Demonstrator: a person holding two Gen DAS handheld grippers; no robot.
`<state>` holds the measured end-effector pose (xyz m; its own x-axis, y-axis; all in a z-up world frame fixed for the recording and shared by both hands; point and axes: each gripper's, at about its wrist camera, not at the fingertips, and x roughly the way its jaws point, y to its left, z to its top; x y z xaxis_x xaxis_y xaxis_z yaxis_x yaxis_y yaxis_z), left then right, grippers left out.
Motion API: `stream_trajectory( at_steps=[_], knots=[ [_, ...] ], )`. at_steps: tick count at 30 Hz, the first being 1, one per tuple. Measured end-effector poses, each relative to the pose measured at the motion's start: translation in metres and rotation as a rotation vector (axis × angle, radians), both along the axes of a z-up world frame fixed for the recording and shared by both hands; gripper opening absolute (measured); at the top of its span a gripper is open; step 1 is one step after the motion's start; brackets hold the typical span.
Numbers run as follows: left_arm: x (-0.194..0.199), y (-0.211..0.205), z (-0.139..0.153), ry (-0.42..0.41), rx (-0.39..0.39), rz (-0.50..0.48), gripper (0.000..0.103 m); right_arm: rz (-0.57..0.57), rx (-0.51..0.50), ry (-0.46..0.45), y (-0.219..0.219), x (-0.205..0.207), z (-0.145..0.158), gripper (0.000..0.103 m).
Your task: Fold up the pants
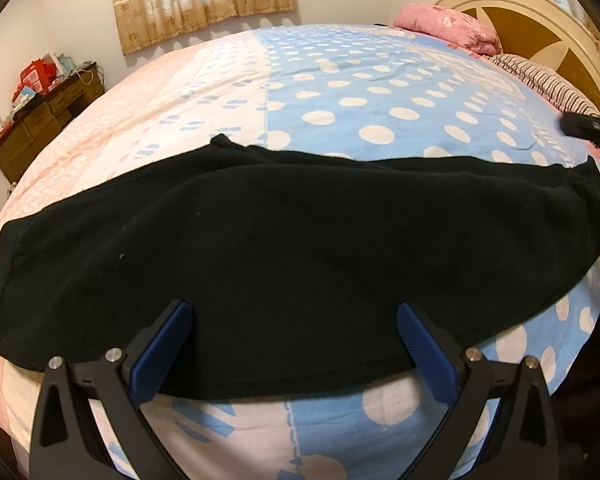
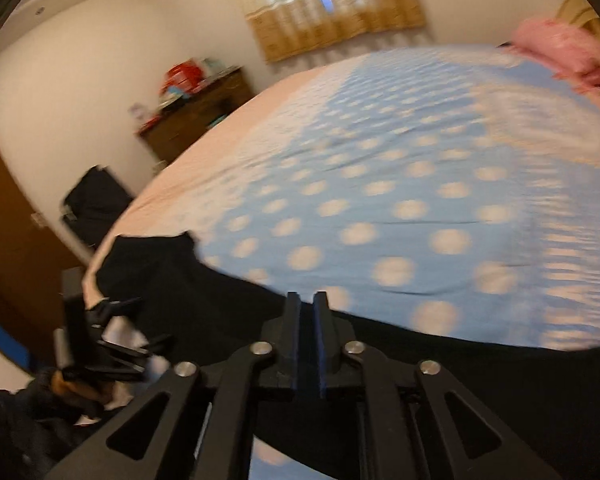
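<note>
Handling pants (image 1: 300,248) on bed (image 1: 380,92): soft, limp fleece; grab hem. Left claw (image 1: 292,336) wide, right claw (image 2: 308,312) nearly closed, empty.

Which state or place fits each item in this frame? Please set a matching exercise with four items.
Things:
1. left gripper
2. right gripper
3. black pants
4. pink pillow

States or places:
A. spread flat across the near edge of the bed
B. fingers wide apart
C. by the headboard
D. fingers nearly together

Pairs: 1-B, 2-D, 3-A, 4-C
</note>
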<state>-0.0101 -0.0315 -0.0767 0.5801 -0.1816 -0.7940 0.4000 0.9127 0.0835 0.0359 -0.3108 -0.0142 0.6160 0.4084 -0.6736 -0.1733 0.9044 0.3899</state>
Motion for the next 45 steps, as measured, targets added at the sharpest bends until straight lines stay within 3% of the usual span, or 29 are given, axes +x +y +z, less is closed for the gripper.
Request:
stream_trajectory(
  at_steps=[1, 2, 9, 15, 21, 24, 27, 30, 36, 39, 43, 45],
  knots=[
    [0.000, 0.001, 0.000, 0.000, -0.002, -0.006, 0.103, 0.029, 0.002, 0.012, 0.014, 0.008, -0.006, 0.037],
    [-0.001, 0.002, 0.000, 0.000, -0.004, -0.013, 0.103, 0.057, -0.008, 0.019, 0.027, 0.015, -0.011, 0.043],
    [-0.003, 0.004, -0.001, -0.015, -0.012, -0.024, 0.103, 0.194, -0.286, 0.069, 0.080, 0.038, -0.041, 0.042],
    [-0.002, 0.004, -0.001, -0.015, -0.020, -0.029, 0.103, 0.290, -0.290, 0.096, 0.082, 0.010, -0.035, 0.041],
    [-0.001, 0.003, -0.001, -0.015, -0.022, -0.029, 0.103, 0.267, -0.321, 0.063, 0.087, -0.008, -0.038, 0.041],
    [-0.001, 0.002, -0.002, -0.016, -0.019, -0.032, 0.103, 0.267, -0.295, 0.106, 0.087, -0.009, -0.047, 0.041],
    [-0.001, 0.002, -0.001, -0.014, -0.021, -0.032, 0.103, 0.293, -0.274, 0.085, 0.086, -0.015, -0.038, 0.041],
    [-0.001, 0.002, -0.002, -0.015, -0.021, -0.026, 0.103, 0.347, -0.194, 0.110, 0.082, -0.015, -0.034, 0.042],
    [-0.002, 0.001, -0.003, -0.014, -0.016, -0.030, 0.103, 0.393, -0.218, 0.151, 0.093, -0.016, -0.046, 0.043],
    [-0.001, 0.001, -0.003, -0.012, -0.021, -0.029, 0.103, 0.398, -0.144, 0.174, 0.085, -0.013, -0.042, 0.043],
    [-0.001, 0.002, -0.003, -0.013, -0.023, -0.026, 0.103, 0.281, -0.041, 0.122, 0.063, 0.004, -0.027, 0.043],
    [-0.001, 0.002, -0.003, -0.014, -0.023, -0.024, 0.103, 0.213, -0.055, 0.074, 0.059, 0.019, -0.023, 0.042]
  ],
)
